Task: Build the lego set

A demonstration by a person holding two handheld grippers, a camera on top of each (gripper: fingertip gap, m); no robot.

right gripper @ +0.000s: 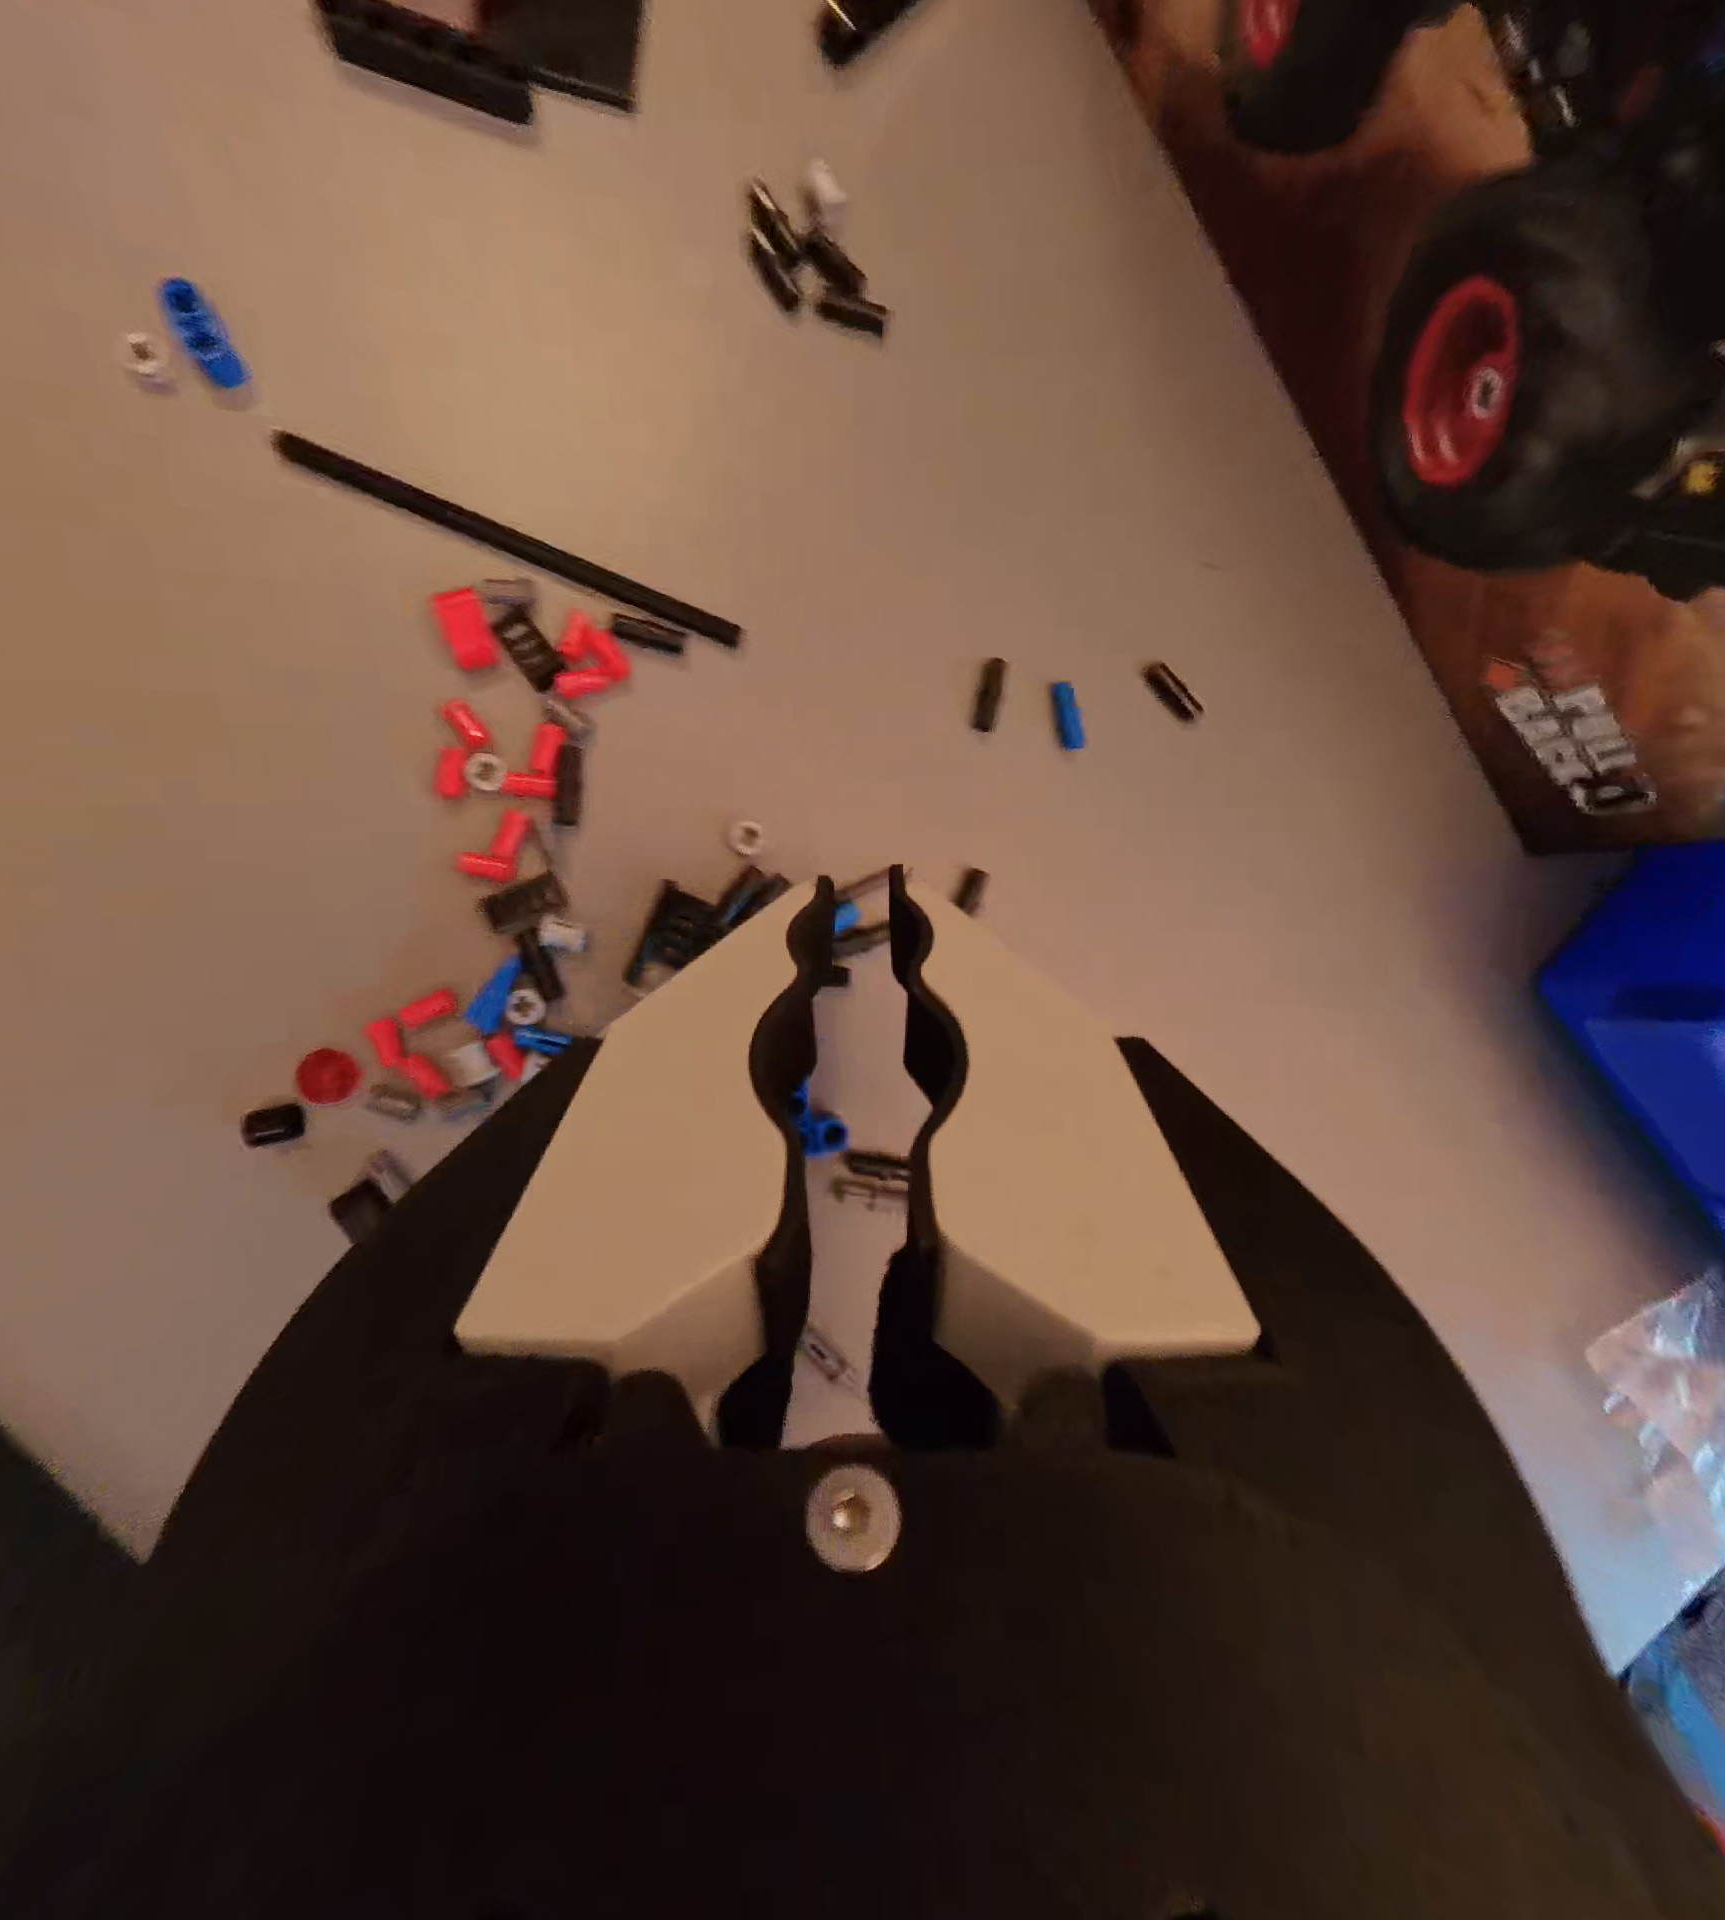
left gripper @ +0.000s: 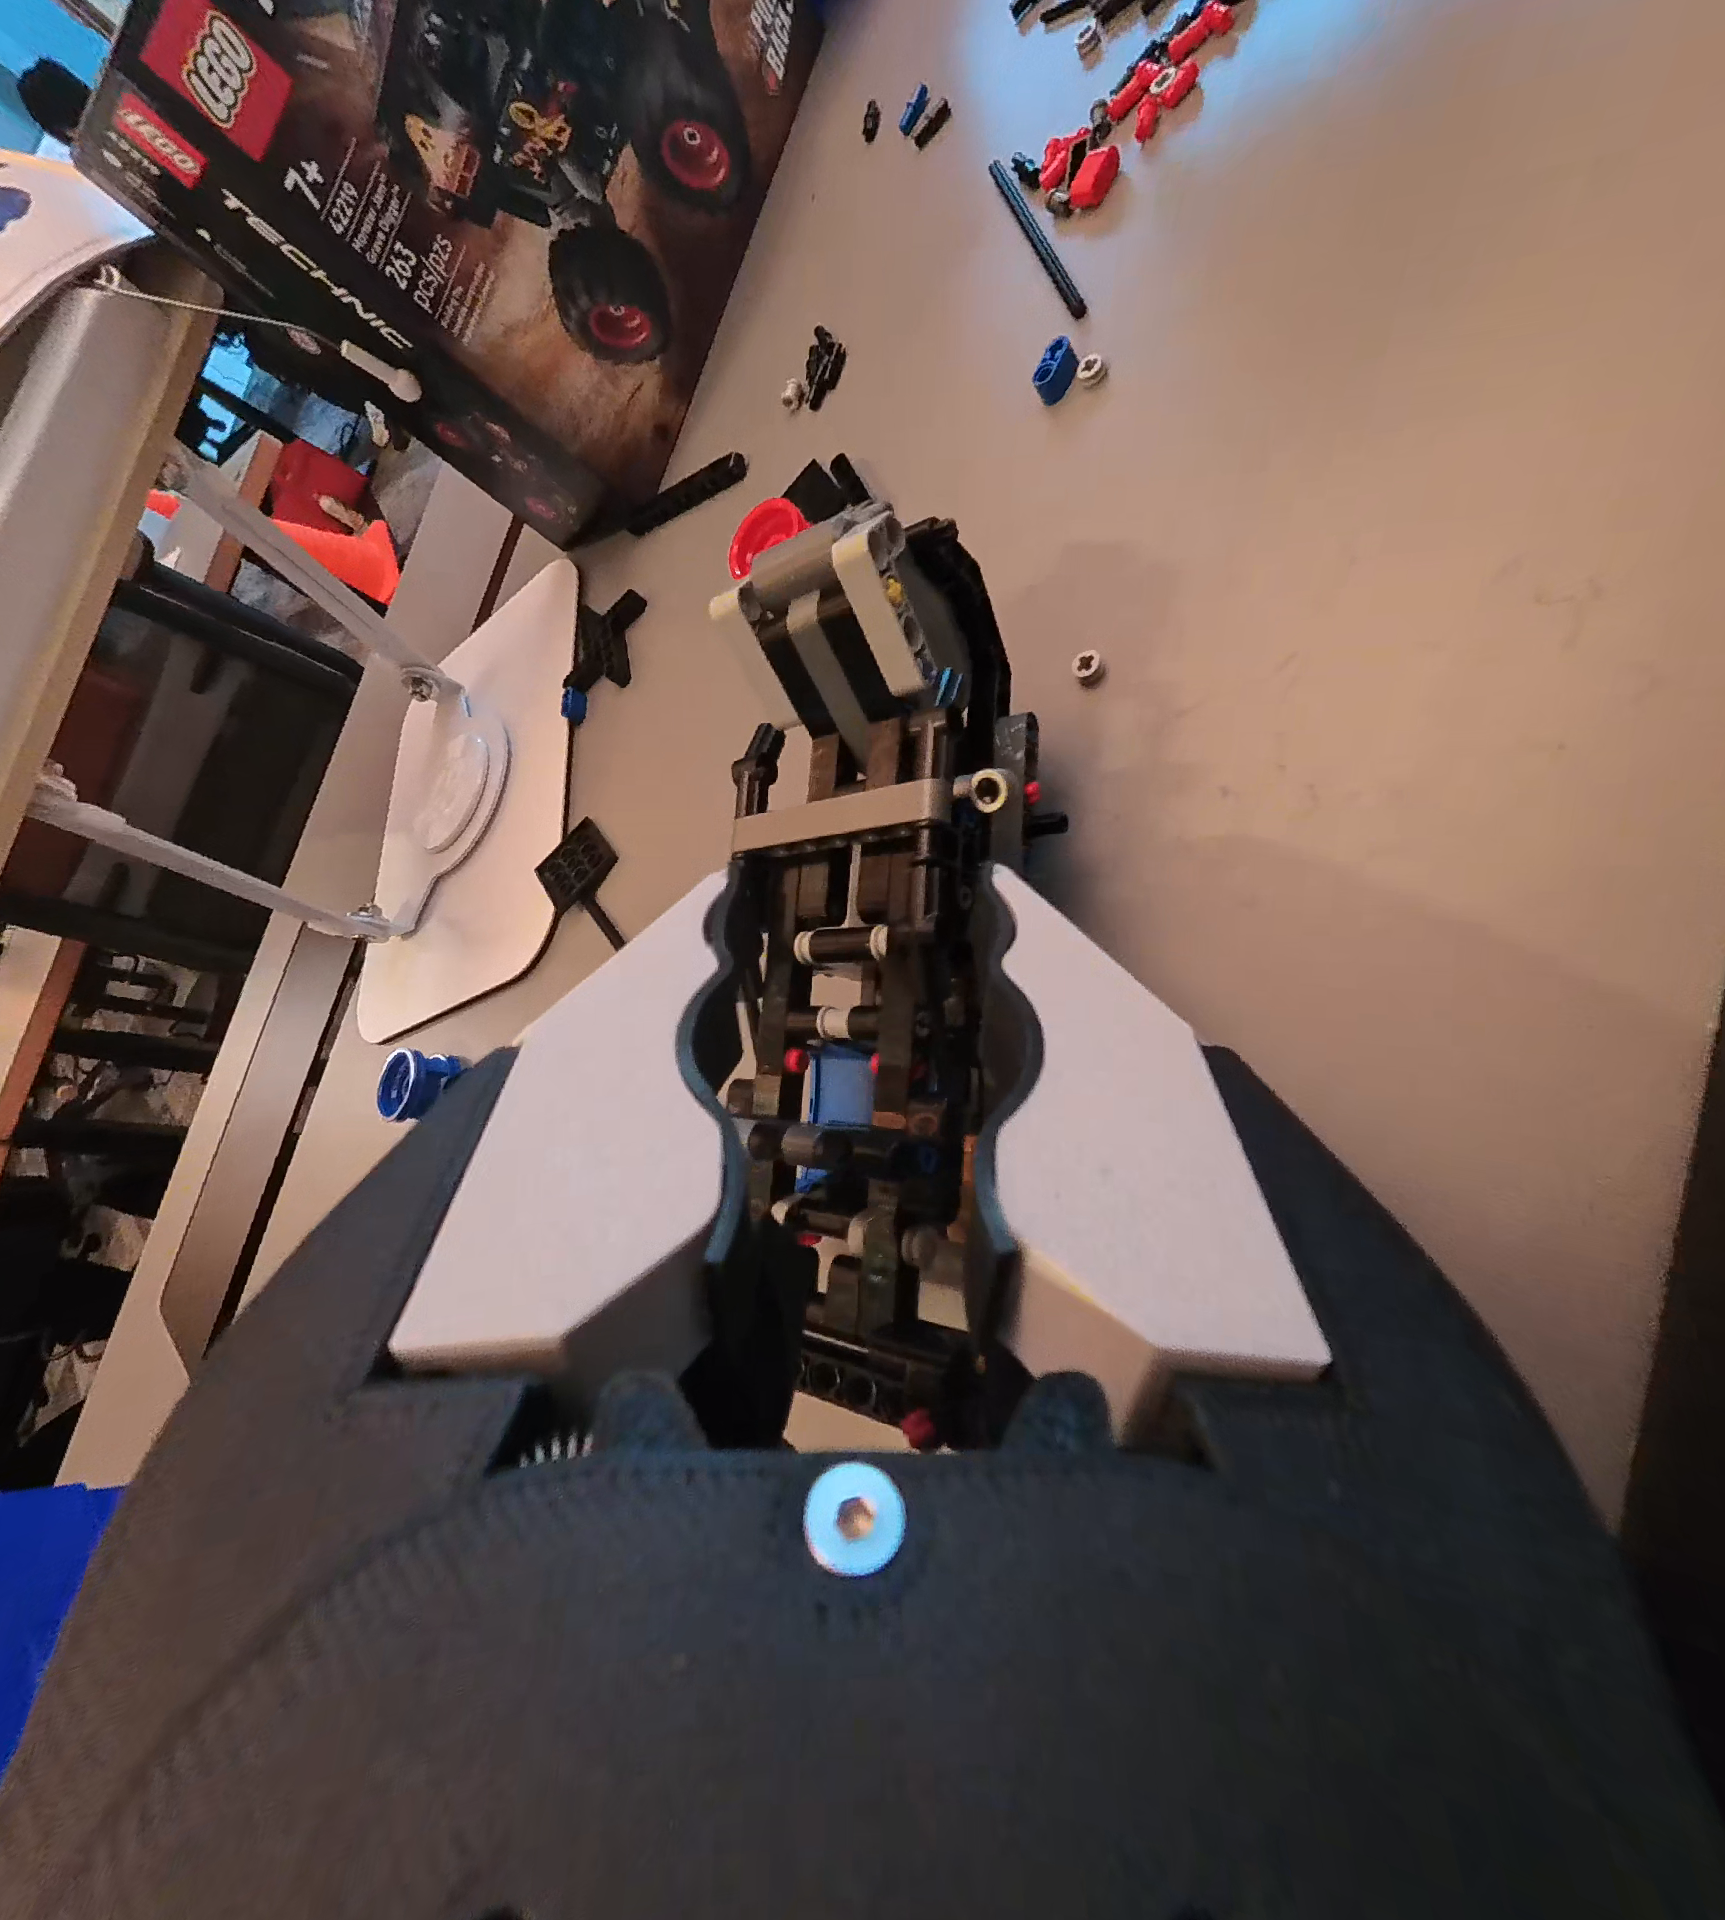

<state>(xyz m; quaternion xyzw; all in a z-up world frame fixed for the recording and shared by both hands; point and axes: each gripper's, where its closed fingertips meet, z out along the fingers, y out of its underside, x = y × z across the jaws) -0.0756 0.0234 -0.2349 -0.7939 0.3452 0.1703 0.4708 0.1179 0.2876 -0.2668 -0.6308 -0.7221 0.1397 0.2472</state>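
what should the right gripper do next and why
Probably ease the right gripper down onto a small loose piece in the pile of red, black and blue plastic pins. Its jaws stand slightly apart with nothing held, tips over scattered parts, while the left gripper already clamps the half-built black and grey lego chassis.

The smooth matt beige bench (right gripper: 941, 468) carries glossy red plastic lego pieces (right gripper: 484, 727); at two o'clock, a printed cardboard lego box (right gripper: 1460, 582); crinkled shiny clear plastic bag (right gripper: 1710, 1423) at four.
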